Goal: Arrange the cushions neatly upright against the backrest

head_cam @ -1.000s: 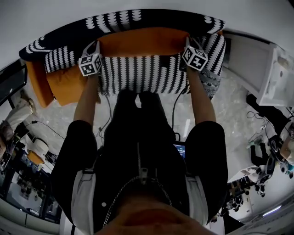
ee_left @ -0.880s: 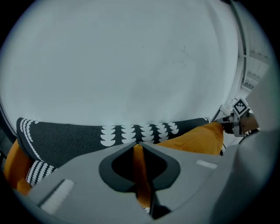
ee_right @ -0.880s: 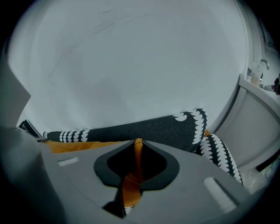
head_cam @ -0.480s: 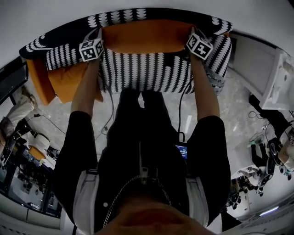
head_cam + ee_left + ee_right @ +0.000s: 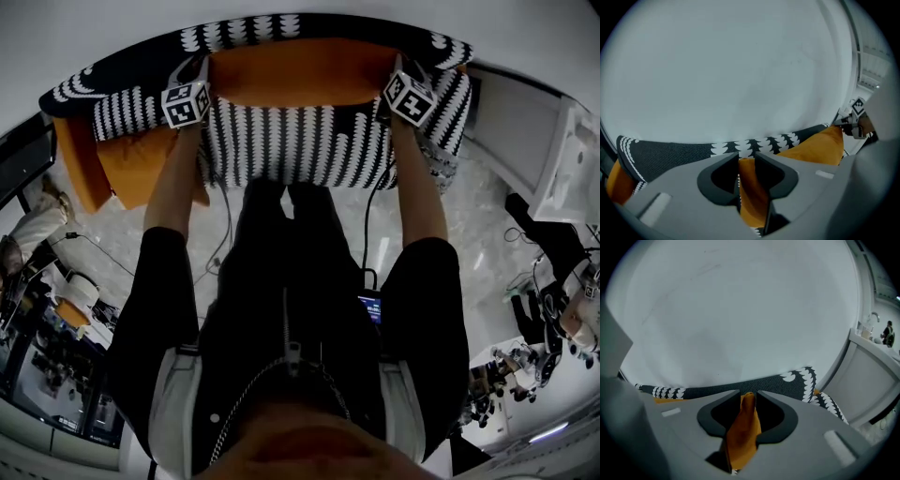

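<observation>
A long, plump orange cushion (image 5: 291, 70) of plain smooth cloth stands on its long edge against the sofa backrest (image 5: 239, 33). The backrest and the seat (image 5: 300, 145) are covered in black woven fabric with rows of white scalloped marks. The left gripper (image 5: 199, 71) is at one end of the cushion and the right gripper (image 5: 395, 67) at the other. Each pair of jaws stands slightly apart, having just been opening, with a fold of orange cloth between them. A second orange cushion (image 5: 131, 167) slumps at the sofa's left end. Compared with a second ago, the long cushion sits further up the backrest.
</observation>
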### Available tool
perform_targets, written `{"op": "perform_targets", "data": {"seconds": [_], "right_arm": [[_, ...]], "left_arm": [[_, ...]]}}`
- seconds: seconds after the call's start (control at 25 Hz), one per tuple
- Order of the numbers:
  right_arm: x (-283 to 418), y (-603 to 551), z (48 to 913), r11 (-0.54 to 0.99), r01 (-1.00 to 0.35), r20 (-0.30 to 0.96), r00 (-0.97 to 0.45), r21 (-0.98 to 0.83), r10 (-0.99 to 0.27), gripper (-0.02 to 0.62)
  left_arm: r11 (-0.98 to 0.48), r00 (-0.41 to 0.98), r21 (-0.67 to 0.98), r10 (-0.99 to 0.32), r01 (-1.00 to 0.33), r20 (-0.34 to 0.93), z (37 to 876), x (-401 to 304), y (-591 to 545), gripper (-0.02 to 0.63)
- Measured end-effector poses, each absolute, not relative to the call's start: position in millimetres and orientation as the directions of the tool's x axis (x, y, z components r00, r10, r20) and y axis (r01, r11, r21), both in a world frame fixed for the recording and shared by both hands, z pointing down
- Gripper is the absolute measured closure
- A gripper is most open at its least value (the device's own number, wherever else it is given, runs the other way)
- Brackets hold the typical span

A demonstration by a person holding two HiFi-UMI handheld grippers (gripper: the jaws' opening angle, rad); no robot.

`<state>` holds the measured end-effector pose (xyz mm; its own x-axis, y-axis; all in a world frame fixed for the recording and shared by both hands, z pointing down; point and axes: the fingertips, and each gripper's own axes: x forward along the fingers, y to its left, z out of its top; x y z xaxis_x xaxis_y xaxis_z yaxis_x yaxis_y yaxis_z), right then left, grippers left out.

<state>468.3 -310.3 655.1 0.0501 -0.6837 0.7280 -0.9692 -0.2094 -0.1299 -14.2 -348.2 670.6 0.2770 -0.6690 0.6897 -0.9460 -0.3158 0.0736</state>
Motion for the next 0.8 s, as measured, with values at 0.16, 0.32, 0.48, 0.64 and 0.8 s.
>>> {"op": "perform_targets", "data": {"seconds": [0.16,0.32,0.48,0.64,0.8], "right_arm": [[466.9,-299.7,634.4,-0.187,-0.970,0.678,0.035,-0.152,-0.734,0.472],[452.5,-291.1,615.9,-0.132,-0.975,0.638,-0.012,-0.177,-0.770,0.476],[425.3,-286.2,586.8,-0.036,-0.983,0.576,-0.077,-0.182,-0.814,0.584],[376.6,-275.0,563.9,0.099,-0.982,0.544,-0.174,-0.164,-0.821,0.592],[289.6,-258.8,556.3,0.260,-0.948,0.534,-0.320,-0.186,-0.783,0.592]], "left_arm": [[-0.269,0.268,0.102,-0.703,-0.958,0.659,658.4,-24.9,-329.1,0.465],[-0.212,0.235,0.114,-0.730,-0.970,0.641,641.7,-36.6,-293.6,0.451],[-0.137,0.181,0.118,-0.761,-0.983,0.623,622.0,-46.9,-248.2,0.487],[-0.088,0.160,0.146,-0.769,-0.985,0.619,613.6,-54.0,-198.7,0.595],[-0.034,0.133,0.168,-0.773,-0.985,0.621,608.3,-86.4,-145.1,0.595]]}}
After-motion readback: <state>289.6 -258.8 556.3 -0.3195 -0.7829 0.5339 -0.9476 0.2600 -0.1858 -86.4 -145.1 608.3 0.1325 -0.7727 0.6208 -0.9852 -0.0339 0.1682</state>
